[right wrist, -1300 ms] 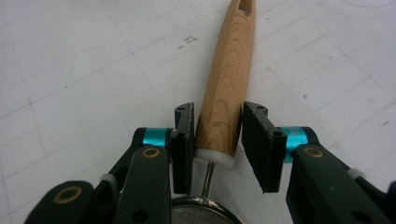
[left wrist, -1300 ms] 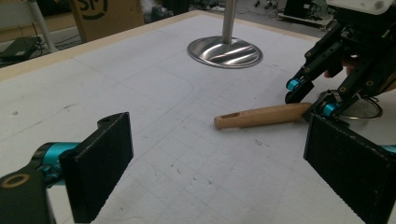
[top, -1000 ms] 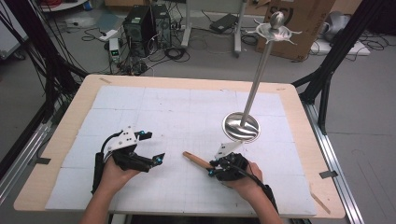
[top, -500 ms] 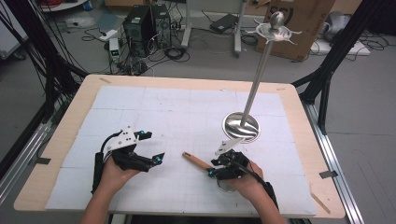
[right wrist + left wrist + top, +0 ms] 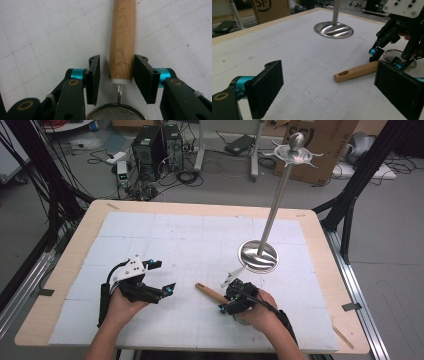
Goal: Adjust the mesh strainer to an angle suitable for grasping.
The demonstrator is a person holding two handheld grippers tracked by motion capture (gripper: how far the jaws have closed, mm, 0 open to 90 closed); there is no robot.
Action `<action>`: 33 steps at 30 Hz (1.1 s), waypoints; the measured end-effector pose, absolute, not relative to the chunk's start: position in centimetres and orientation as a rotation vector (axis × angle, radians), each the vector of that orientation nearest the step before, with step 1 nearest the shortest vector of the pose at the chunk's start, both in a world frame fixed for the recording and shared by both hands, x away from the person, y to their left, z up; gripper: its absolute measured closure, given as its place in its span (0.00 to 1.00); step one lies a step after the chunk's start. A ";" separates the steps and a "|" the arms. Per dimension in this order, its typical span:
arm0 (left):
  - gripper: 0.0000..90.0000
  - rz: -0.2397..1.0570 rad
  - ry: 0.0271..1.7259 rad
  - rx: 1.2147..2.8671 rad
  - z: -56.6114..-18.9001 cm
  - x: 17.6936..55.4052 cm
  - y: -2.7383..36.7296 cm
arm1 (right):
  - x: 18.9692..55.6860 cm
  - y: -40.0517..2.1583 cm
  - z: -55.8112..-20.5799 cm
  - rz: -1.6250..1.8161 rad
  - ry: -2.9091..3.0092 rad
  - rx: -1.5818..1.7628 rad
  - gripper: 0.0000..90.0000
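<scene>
Since the earlier frame, R gripper (image 5: 117, 80) jaws have been opening: earlier they pinched the strainer (image 5: 122, 37) at its wooden handle, now both pads stand off the wood w/ a slim gap each side, handle between them, no grip. Strainer lies flat on the table (image 5: 65, 270) near the front edge, about mid-width, handle end toward the L gripper (image 5: 161, 279), mesh bowl under my R hand. Laid flat so it rests w/o rolling once let go, I judge. L gripper: jaws spread wide, nothing between, parked front-left, aimed at the handle tip, prob. ready to take over. Stand (image 5: 258, 256) upright toward the back-right corner, well apart from the strainer. Hands and strainer otherwise much as before.
</scene>
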State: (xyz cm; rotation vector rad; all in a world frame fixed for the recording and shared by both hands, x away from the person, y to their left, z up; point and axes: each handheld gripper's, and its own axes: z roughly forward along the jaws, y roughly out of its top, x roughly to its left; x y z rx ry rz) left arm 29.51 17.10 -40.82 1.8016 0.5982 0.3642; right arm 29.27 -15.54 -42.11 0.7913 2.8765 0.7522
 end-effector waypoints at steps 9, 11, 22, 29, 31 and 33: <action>0.10 0.371 0.604 1.809 -40.9 29.6 17.0 | 28.9 -15.3 -42.1 0.743 2.849 0.768 0.75; 0.11 0.371 0.608 1.808 -40.9 29.6 17.0 | 28.9 -15.4 -42.2 0.746 2.851 0.743 0.75; 0.11 0.372 0.613 1.808 -40.9 29.6 17.1 | 28.8 -15.9 -41.7 0.743 2.763 0.678 0.76; 0.11 0.376 0.618 1.806 -41.0 29.6 17.1 | 28.6 -16.9 -40.8 0.828 2.697 0.694 0.76; 0.11 0.375 0.616 1.810 -41.0 29.6 17.0 | 28.5 -17.4 -40.3 0.867 2.670 0.705 0.76; 0.11 0.373 0.617 1.808 -41.0 29.6 17.0 | 28.5 -18.0 -39.9 0.903 2.641 0.712 0.76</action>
